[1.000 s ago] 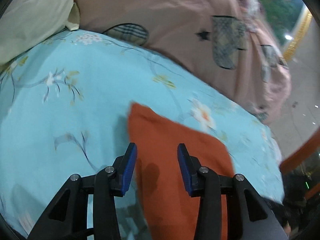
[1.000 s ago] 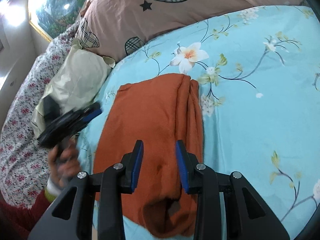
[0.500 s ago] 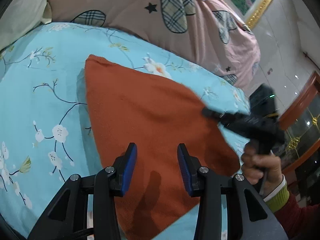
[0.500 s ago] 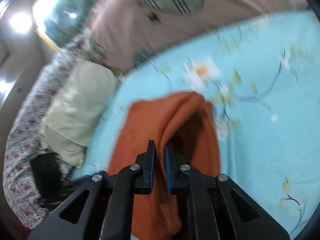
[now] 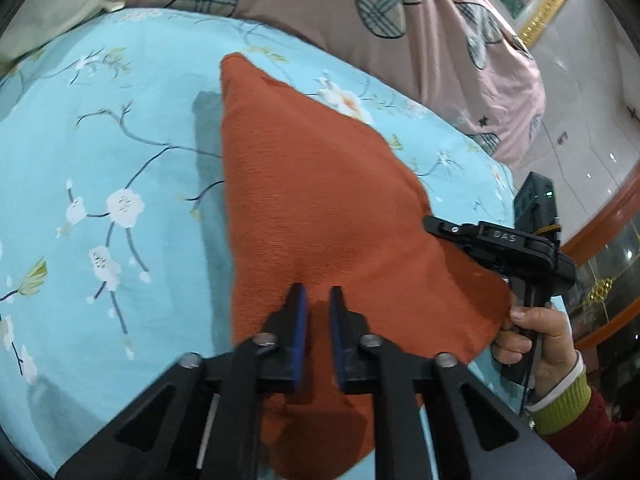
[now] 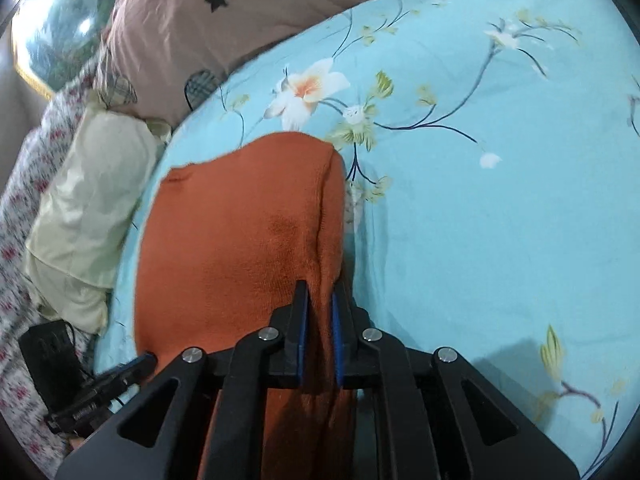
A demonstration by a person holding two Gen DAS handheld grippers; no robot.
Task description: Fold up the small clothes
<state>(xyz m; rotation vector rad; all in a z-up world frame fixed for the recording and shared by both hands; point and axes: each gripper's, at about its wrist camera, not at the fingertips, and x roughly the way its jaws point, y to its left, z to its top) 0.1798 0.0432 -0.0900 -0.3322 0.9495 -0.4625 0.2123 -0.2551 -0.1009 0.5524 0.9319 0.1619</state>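
An orange knit garment (image 5: 316, 208) lies on the light blue floral bedsheet (image 5: 100, 152). My left gripper (image 5: 318, 300) is shut on the garment's near edge, with cloth between the blue pads. My right gripper (image 6: 319, 298) is shut on the garment's (image 6: 240, 240) right fold and lifts it slightly. In the left wrist view the right gripper (image 5: 432, 222) pinches the garment's right edge, held by a hand (image 5: 536, 332). In the right wrist view the left gripper (image 6: 140, 360) shows at the lower left.
A pink quilt with plaid hearts (image 5: 400, 20) lies along the back of the bed. A pale yellow pillow (image 6: 92, 200) lies to the left on a floral cover (image 6: 24, 184). The sheet (image 6: 480, 200) extends right of the garment.
My left gripper has closed on the garment's near edge; it was open half a second ago. My right gripper stays shut on the fold, which it took hold of a second ago.
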